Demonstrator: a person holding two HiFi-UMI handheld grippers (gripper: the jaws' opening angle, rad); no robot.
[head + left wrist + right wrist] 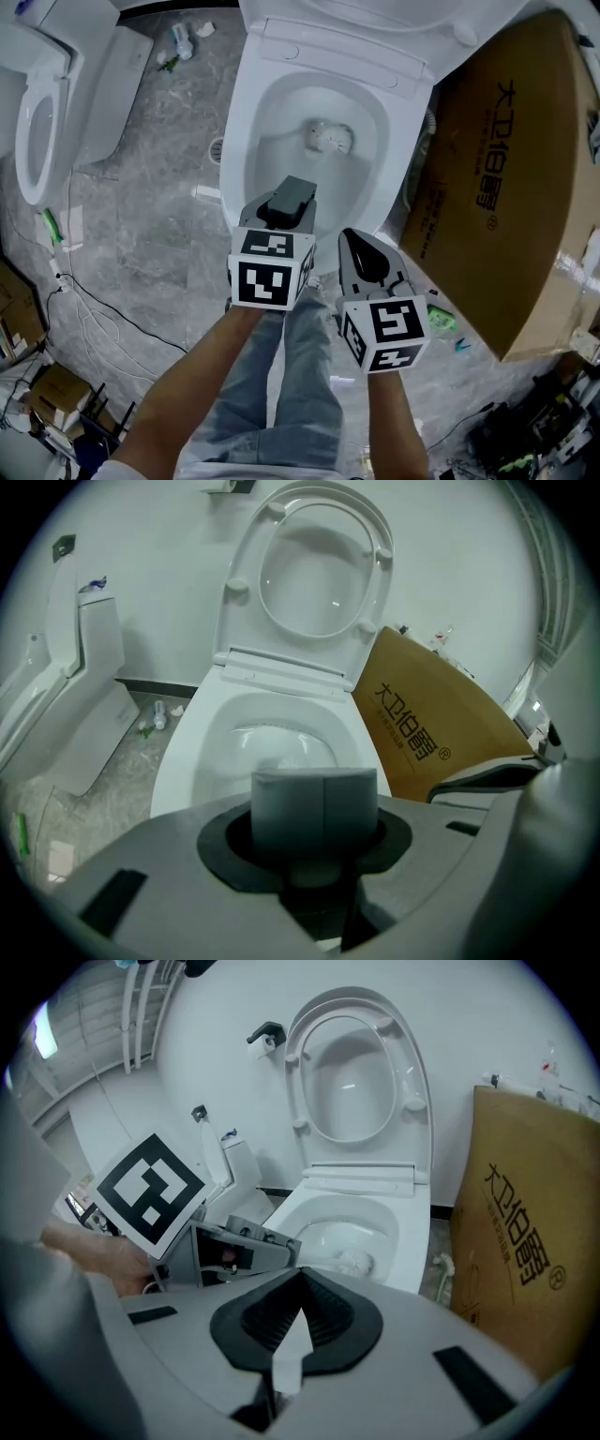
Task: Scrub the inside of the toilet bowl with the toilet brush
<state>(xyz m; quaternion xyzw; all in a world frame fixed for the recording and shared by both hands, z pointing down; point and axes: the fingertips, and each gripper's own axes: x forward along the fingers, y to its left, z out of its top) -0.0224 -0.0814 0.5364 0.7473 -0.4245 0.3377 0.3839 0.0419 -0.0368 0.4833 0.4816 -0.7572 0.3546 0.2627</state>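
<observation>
The person stands right in front of a white ceramic toilet bowl whose seat and white lid are both tipped up against the wall. The left gripper is held over the near rim. Its black padded fingers are clamped round the thick grey handle of a toilet brush, which stands up between them. The brush's round white bristle head lies down inside the bowl, near the drain at the bottom, touching the wet porcelain. In the right gripper view the same head shows low in the bowl.

The right gripper hangs just beside the left one, a little nearer the person. Its black ribbed fingers are pressed together with nothing between them.

A big brown cardboard box with printed characters leans just to the right of the toilet. A second white toilet stands off to the left on the grey marbled floor, where small litter and a thin cable lie about.
</observation>
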